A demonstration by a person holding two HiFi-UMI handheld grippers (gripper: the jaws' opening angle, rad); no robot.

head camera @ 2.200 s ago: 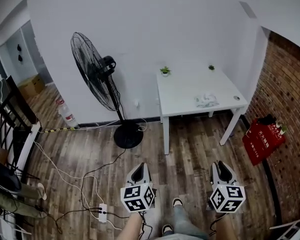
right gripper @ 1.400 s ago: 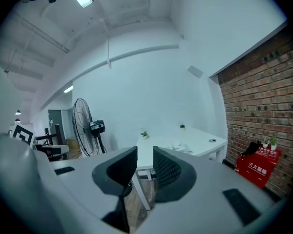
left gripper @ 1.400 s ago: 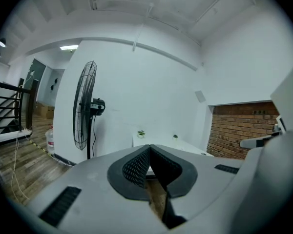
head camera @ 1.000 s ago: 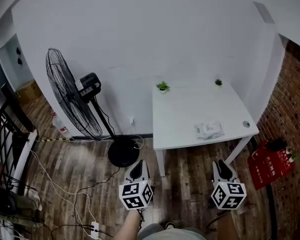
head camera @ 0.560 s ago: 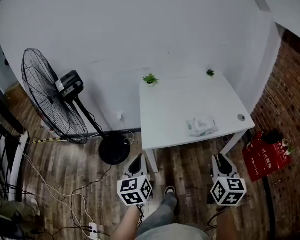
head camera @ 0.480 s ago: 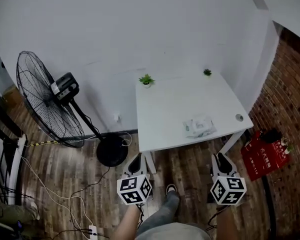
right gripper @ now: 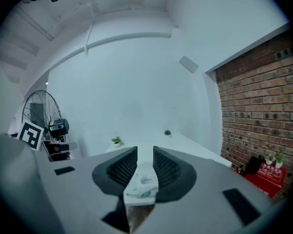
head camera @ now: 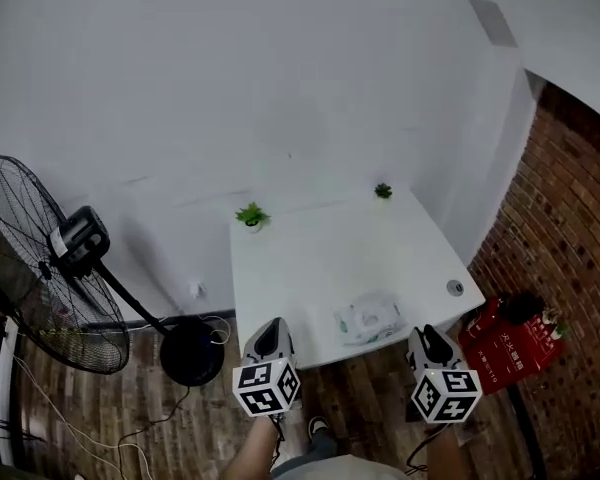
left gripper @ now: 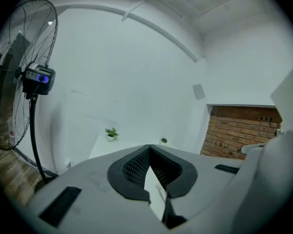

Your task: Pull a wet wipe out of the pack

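The wet wipe pack [head camera: 368, 318], white with green print, lies near the front edge of the white table [head camera: 310, 268]. Both grippers hang over the wooden floor just short of that edge. My left gripper [head camera: 267, 338] is to the pack's left, its tips together and nothing in them. My right gripper [head camera: 427, 340] is to the pack's right. In the right gripper view the pack [right gripper: 142, 182] shows through the narrow gap of the right gripper [right gripper: 145, 150], well ahead of it and untouched. The left gripper [left gripper: 149, 147] points at the table top.
Two small potted plants [head camera: 251, 215] [head camera: 383, 190] stand at the table's back edge against the white wall. A round hole [head camera: 455, 288] marks the table's right front corner. A standing fan [head camera: 50, 268] is at left. A red box [head camera: 500, 343] and a brick wall [head camera: 570, 268] are at right.
The view has closed in on the table: the table and pack sit nearer and lower, and the fan has slid left. Both grippers keep the same pose.
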